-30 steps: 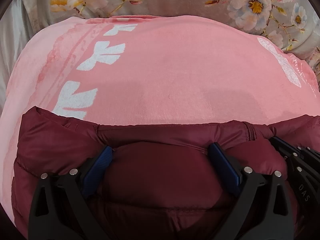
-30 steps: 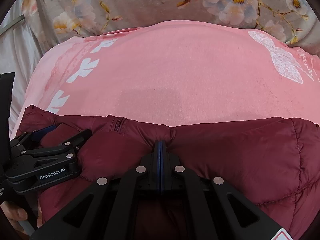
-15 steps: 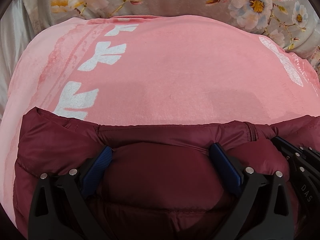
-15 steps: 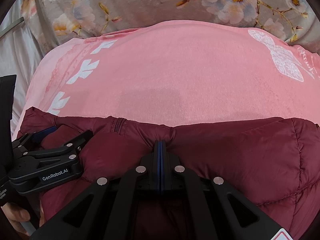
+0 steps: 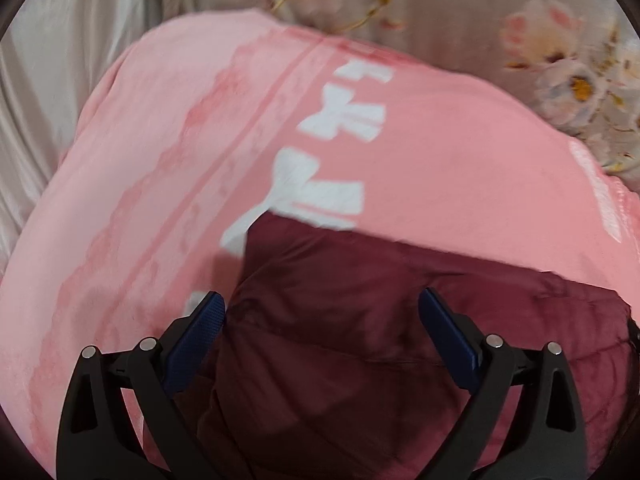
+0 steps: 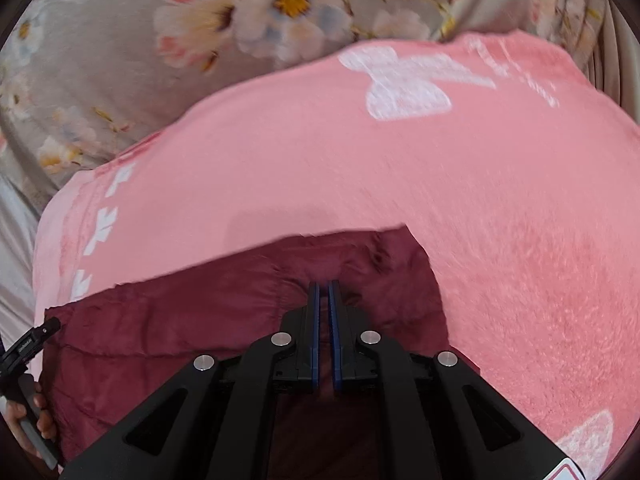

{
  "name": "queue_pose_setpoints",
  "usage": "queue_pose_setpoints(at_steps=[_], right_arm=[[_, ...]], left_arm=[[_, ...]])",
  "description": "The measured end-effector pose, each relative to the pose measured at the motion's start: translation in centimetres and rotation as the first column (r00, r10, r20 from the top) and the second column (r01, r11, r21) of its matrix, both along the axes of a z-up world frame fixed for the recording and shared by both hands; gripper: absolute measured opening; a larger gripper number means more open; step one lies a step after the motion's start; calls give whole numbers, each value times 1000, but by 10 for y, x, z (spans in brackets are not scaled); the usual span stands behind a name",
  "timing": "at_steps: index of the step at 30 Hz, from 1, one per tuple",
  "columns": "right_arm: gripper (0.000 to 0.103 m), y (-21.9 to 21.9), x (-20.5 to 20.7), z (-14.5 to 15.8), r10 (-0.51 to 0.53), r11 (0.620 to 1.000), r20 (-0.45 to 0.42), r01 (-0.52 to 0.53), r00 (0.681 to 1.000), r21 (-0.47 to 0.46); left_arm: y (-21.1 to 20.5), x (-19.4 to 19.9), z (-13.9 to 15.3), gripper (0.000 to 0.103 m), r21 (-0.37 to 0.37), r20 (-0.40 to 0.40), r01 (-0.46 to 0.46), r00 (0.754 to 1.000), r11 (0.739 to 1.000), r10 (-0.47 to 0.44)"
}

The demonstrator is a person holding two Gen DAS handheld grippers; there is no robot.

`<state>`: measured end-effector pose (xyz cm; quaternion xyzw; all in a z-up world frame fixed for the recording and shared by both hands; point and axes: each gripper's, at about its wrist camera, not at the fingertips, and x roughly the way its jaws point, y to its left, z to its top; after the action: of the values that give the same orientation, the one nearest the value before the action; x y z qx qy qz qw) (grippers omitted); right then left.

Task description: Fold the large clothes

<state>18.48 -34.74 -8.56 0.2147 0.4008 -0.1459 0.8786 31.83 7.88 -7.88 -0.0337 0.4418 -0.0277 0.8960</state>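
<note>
A maroon puffer jacket (image 5: 380,320) lies on a pink blanket (image 5: 460,160) with white bow prints. My left gripper (image 5: 322,312) hangs open over the jacket's left corner. Its left pad (image 5: 200,328) is at the jacket's edge above the blanket and its right pad (image 5: 444,324) is above the quilted fabric. In the right wrist view, my right gripper (image 6: 324,292) is shut on a puckered fold near the top edge of the jacket (image 6: 180,320), close to its right corner. The left gripper's black frame (image 6: 30,342) shows at that view's far left.
The pink blanket (image 6: 400,180) covers a bed with a grey floral sheet (image 6: 120,60) behind it. Pale satin fabric (image 5: 60,80) lies at the far left. A person's hand (image 6: 28,420) holds the left tool's handle beside the jacket.
The two grippers have drawn apart, the left one towards the jacket's left corner and the right one towards its right corner. Both views have tilted. The right gripper stays shut.
</note>
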Motion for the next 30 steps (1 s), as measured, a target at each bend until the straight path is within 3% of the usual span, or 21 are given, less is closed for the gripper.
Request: queue_pose_setpoints(at_steps=[5, 11, 13, 14, 17, 20, 24, 27, 30], right_arm=[[0, -3, 1, -14, -13, 1000, 2, 13, 1000, 15], [0, -7, -3, -16, -25, 999, 13, 25, 1000, 20], [0, 7, -9, -1, -59, 997, 19, 60, 998, -56], [13, 22, -18, 14, -39, 997, 73, 43, 997, -59], [12, 81, -29, 42, 110, 994, 147, -104, 983, -46], [12, 146, -29, 51, 284, 957, 121, -274, 951, -93], [12, 200, -28, 32, 410, 912, 66, -406, 910, -66], [11, 219, -32, 14, 428, 903, 34, -425, 903, -60], [11, 226, -37, 3, 426, 901, 34, -421, 904, -105]], left_arm=[[11, 6, -23, 98, -73, -29, -24, 999, 997, 22], [3, 6, -27, 98, -30, -13, -31, 999, 999, 30], [5, 5, -27, 98, -27, -10, -31, 999, 999, 31], [5, 4, -27, 98, -27, -10, -31, 999, 999, 31], [6, 4, -27, 98, -31, -9, -31, 999, 999, 30], [13, -4, -18, 98, -59, -11, -42, 999, 997, 42], [24, -48, 12, 98, -172, 23, -10, 1000, 985, 14], [30, -87, 29, 98, -153, 62, 14, 998, 988, -5], [44, -111, 28, 98, -129, 43, 4, 999, 992, 2]])
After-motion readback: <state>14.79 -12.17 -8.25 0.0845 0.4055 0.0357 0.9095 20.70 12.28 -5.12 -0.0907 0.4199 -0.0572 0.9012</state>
